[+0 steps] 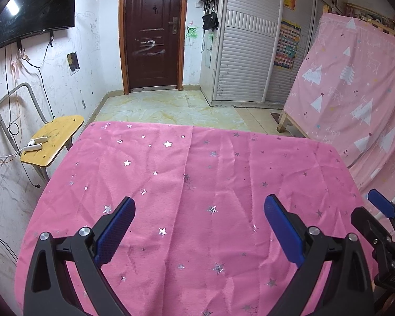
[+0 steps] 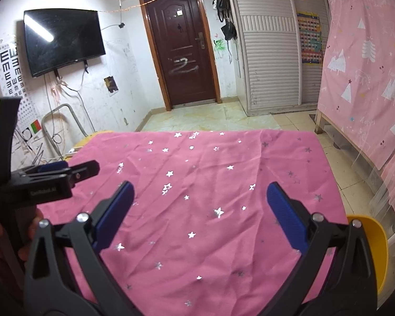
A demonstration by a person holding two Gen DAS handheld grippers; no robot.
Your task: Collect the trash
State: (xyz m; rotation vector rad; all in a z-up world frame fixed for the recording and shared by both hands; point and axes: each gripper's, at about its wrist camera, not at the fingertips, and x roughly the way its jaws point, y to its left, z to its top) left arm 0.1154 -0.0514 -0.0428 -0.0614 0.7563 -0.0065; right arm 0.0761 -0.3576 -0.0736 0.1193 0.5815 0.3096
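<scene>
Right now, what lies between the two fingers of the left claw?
Only the pink starred cloth; the left wrist view shows the left claw open with nothing between its fingers.

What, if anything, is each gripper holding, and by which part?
Nothing is held. The left gripper and right gripper are both open above the pink tablecloth.

A table under a cloth [image 1: 192, 197] fills the near ground. Left of it, against the wall, stands a chair [image 1: 54, 139] with two small objects lying on its seat. Above the chair a television [image 1: 34, 8] hangs on the wall, and farther left an eye chart [image 2: 9, 71] is fixed to that wall. Beyond the table lies open floor, ending at a door [image 1: 152, 31]. Right of the door bags [image 1: 210, 2] hang beside a wardrobe [image 1: 247, 47]. A draped bed frame [image 1: 355, 84] stands to the table's right, and a bin [image 2: 376, 245] sits by the table's near right corner.
</scene>
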